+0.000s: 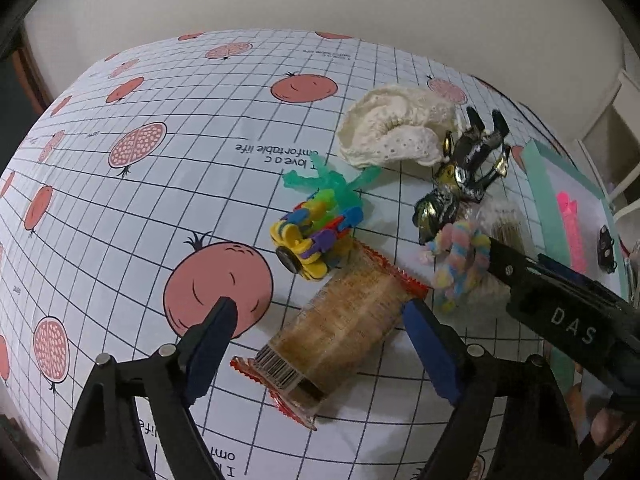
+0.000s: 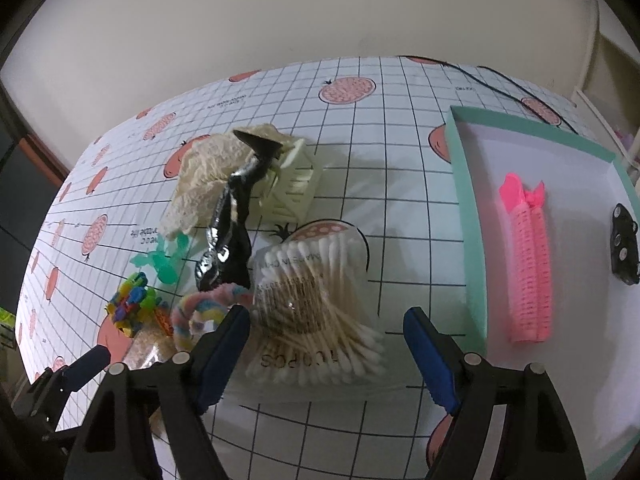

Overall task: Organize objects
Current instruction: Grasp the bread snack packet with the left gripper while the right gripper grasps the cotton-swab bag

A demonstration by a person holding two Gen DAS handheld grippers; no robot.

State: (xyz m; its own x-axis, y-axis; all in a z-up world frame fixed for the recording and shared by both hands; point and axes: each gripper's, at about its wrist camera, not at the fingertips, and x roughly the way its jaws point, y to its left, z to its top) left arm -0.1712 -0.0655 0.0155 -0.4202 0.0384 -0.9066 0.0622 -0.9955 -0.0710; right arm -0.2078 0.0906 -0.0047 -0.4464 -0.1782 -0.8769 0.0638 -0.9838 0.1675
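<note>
Blue-padded fingers of the left tool [image 1: 320, 316] are standing spread and released on either side of a cracker packet [image 1: 340, 328], which is lying on the tabletop [image 1: 160, 208] with a barcode on its near end. In the right wrist view, the right tool [image 2: 326, 328] is likewise spread and gripping nothing, with a clear bag of cotton swabs [image 2: 316, 312] lying between and just ahead of its fingers.

Largest of the items, a teal-rimmed box lid [image 2: 474, 240] is sitting to the right of the pile and is already holding a pink mesh roller [image 2: 526, 264] and a small black clip [image 2: 624, 248]. A cream lace cloth [image 1: 392, 128] is lying at the far side of the pile, touching a cream slatted crate [image 2: 296, 180]. A black and silver hair claw [image 1: 468, 160] is resting against the cloth. A pastel fuzzy loop [image 1: 460, 256], a multicoloured foam toy [image 1: 312, 236] and a green jelly figure [image 1: 332, 184] are lying close together near the middle.

Judging by the lid's contents, sorting is partly done and both tools are lining up a pick. The next move probably calls for lowering each tool over its item, clenching across the narrow width, then carrying it to the lid. The swab bag looks soft and may sag or slip.

Legible writing: "DAS" on the right tool's body in the left wrist view, "100PCS", seen upside down, on the swab bag, and upside-down "I love a comfortable life" on the tabletop cover.
</note>
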